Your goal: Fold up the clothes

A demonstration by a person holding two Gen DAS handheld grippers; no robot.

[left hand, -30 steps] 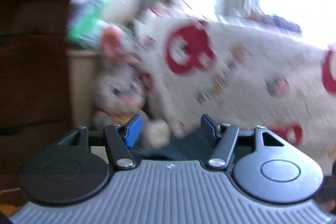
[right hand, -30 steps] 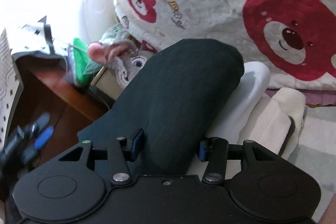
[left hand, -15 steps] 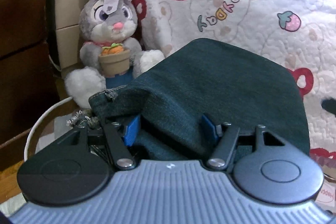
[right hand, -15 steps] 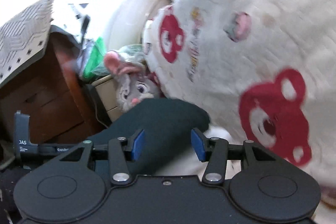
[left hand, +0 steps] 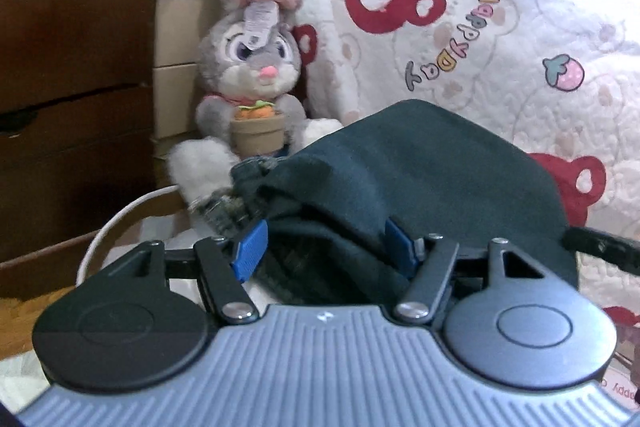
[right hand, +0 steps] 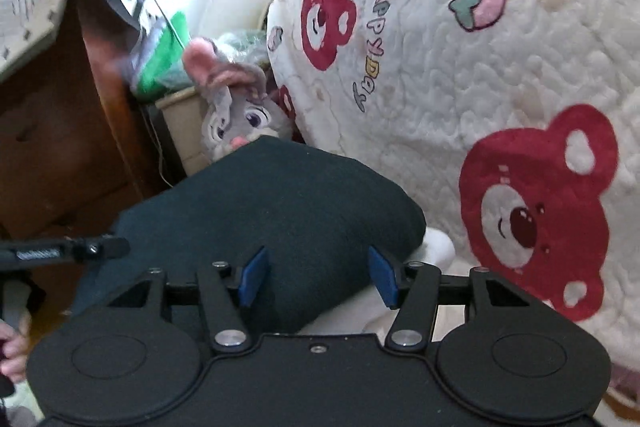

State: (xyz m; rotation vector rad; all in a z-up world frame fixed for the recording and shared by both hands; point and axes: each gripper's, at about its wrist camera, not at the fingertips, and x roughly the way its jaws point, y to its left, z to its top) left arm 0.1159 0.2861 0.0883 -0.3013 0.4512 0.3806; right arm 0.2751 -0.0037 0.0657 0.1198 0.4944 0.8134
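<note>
Left wrist view: left gripper spread wide, dark jeans bunched between its fingers — no clamp visible. Right gripper gapes wide over the jeans — quilt beside.

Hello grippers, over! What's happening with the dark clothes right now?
Left hand-held gripper open around the folded dark teal garment. Right hand-held gripper open above it. Grey plush bunny sits just behind.
</note>
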